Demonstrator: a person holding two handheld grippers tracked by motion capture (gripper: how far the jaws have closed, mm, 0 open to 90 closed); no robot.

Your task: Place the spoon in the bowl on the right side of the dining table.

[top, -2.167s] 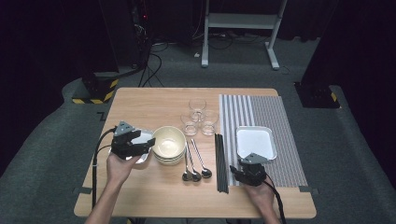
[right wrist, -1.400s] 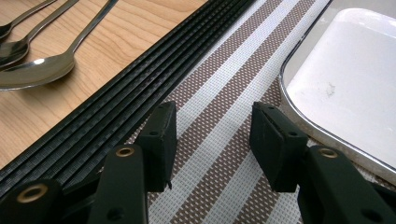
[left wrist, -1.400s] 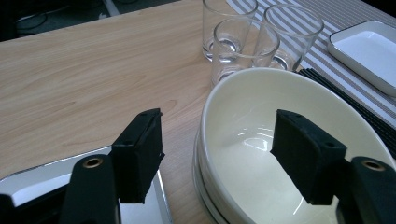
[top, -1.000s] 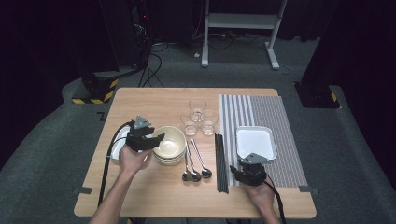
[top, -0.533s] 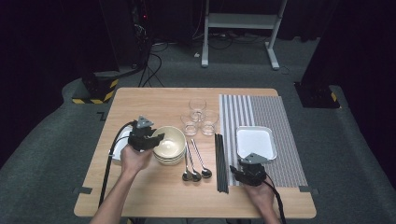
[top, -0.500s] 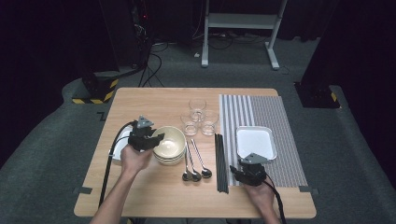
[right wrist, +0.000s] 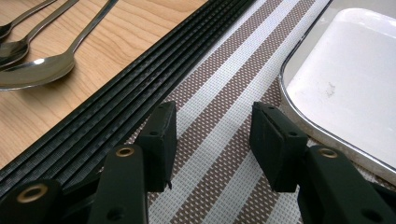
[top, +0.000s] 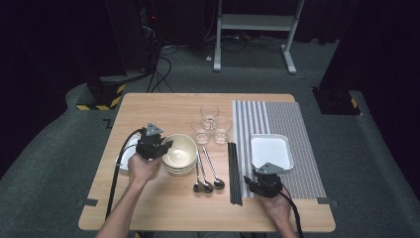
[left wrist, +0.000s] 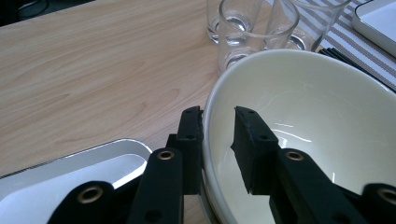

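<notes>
- Left gripper (left wrist: pixel 217 135) astride the rim of the top bowl (left wrist: pixel 303 130), jaws just closing, one outside, one inside; not yet pinching.
- Risk: thin rim slipping, or the lower bowls lifting too.
- Bowl stack toward the tabletop's (top: pixel 163 106) left edge.
- Right gripper (right wrist: pixel 212 140) spread, empty, near the front edge.

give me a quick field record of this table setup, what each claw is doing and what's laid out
left claw: jaws straddle the rim of the top bowl, just been closing on it
right claw: open, over the striped mat, holding nothing
bowls: stacked
spoons: three, right of bowls
chopsticks: black, along mat's left edge
glasses: three, behind bowls
tray: white, on mat
</notes>
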